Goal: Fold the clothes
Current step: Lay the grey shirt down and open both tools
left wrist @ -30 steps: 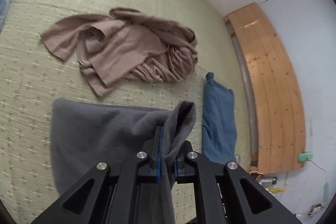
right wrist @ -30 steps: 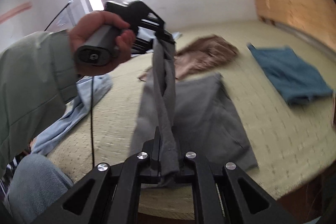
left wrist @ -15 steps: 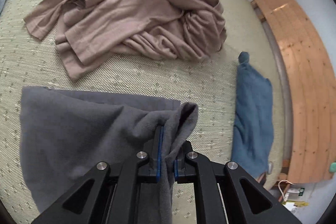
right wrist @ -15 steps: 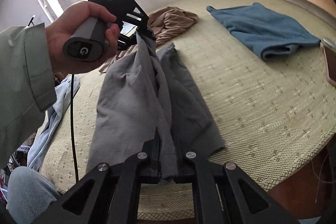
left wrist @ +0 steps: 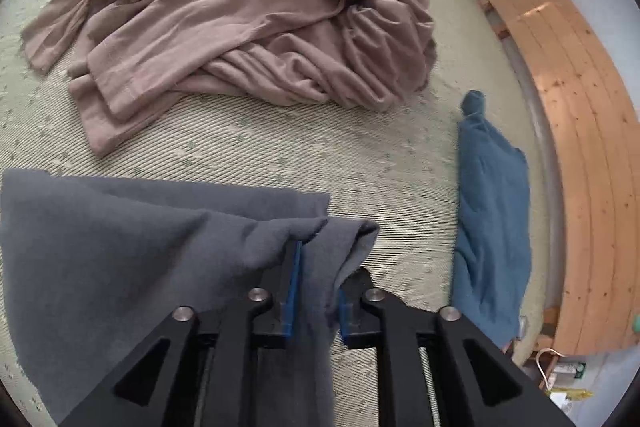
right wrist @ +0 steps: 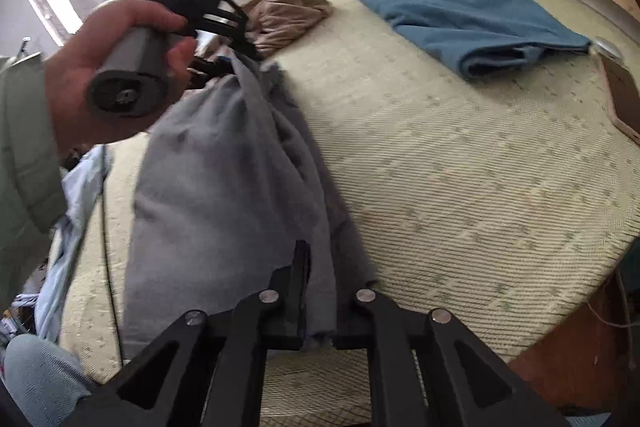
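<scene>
My left gripper point(left wrist: 316, 287) has its blue-padded jaws pinched on a bunched corner of the soft grey fleece-like garment point(left wrist: 132, 251). My right gripper point(right wrist: 320, 299) is clamped on the far corner of the same edge, so the cloth hangs slack between the two.

Grey garment point(right wrist: 224, 195): part lifted, part lying doubled on the pale green woven bed mat point(right wrist: 460, 187), a lower layer showing beneath the raised one. Limp, light, no stiffness; it sags and ropes wherever unsupported. Matte nap, so I judge little slip in the pads. Best held at corners or along a hem, both ends level, edge kept taut, or it will twist.

Beyond: crumpled tan-brown knit garment point(left wrist: 248, 27) in a loose heap. To the right, a blue cloth garment point(left wrist: 492, 227) lying flat, seemingly folded, near the pine wooden headboard point(left wrist: 580, 147).
</scene>
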`<state>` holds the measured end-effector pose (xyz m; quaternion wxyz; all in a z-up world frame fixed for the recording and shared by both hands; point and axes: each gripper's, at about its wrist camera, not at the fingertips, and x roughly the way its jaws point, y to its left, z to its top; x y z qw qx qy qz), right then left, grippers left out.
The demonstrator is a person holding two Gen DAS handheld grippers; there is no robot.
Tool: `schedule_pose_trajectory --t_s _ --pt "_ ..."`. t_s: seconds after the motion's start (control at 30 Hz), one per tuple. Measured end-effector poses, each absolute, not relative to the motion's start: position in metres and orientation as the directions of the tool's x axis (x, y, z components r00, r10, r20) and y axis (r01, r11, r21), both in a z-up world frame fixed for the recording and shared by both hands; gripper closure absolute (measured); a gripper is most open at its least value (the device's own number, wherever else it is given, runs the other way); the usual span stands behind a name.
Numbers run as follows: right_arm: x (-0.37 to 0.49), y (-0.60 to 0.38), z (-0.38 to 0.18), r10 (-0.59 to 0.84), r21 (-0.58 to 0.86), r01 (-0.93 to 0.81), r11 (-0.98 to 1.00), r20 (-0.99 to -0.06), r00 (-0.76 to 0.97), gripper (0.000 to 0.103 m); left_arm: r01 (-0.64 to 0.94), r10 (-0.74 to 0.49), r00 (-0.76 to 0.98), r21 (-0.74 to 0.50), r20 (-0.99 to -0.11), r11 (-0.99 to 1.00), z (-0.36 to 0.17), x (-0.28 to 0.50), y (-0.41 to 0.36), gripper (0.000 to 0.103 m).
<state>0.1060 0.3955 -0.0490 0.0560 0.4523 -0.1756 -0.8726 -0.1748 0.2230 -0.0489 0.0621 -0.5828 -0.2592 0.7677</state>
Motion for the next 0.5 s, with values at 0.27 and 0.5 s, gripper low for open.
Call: schedule_pose_trajectory --t_s 0.27,0.5 --pt "0.112 0.429 -0.044 -0.119 0.307 -0.223 -0.925 -0.793 -0.597 0.086 0.085 0.515 -0.388 -0.586 -0.764 -0.806 -0.023 -0.172 0.205 0.041" --pt "0.108 0.427 -0.033 -0.14 0.338 -0.201 -0.92 -0.759 -0.635 0.058 0.025 0.509 -0.482 -0.592 -0.713 -0.805 0.006 -0.148 0.15 0.029"
